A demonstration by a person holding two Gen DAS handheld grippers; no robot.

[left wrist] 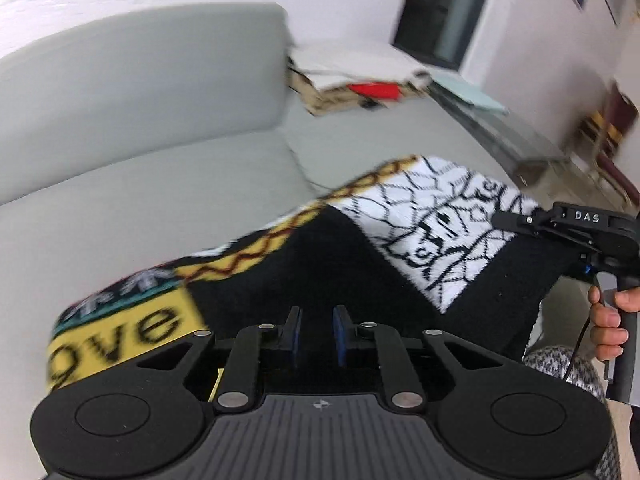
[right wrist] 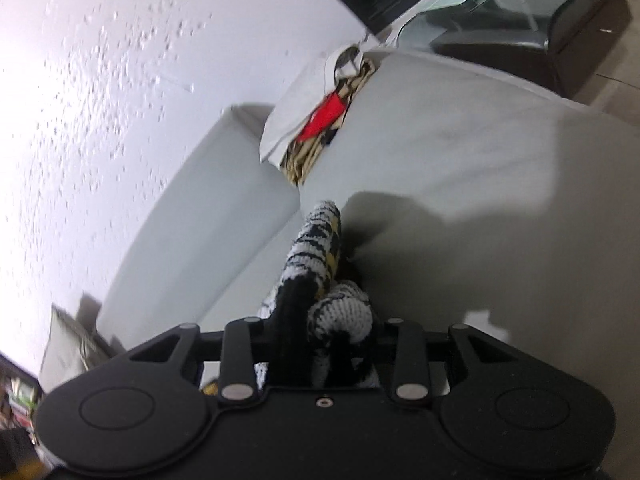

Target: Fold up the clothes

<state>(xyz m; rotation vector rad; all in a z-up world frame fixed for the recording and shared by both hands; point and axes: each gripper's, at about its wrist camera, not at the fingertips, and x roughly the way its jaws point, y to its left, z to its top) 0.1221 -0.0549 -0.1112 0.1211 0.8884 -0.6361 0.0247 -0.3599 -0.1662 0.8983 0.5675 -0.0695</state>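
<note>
The left hand-held gripper (left wrist: pixel 316 330) points forward over the knitted sweater (left wrist: pixel 320 264), its 2 blue-padded fingers (left wrist: pixel 341 334) set narrowly apart; whether cloth sits between them I cannot tell. The right hand-held gripper (right wrist: pixel 320 336), held by a person's hand (left wrist: pixel 610 322) at the right, is clamped on a bunched fold of the sweater (right wrist: pixel 320 264). The sweater hangs stretched between both above the grey sofa (left wrist: pixel 140 148). At the sofa's far end lies an open cardboard box (left wrist: pixel 348 84) with something red (left wrist: pixel 374 90) inside.
</note>
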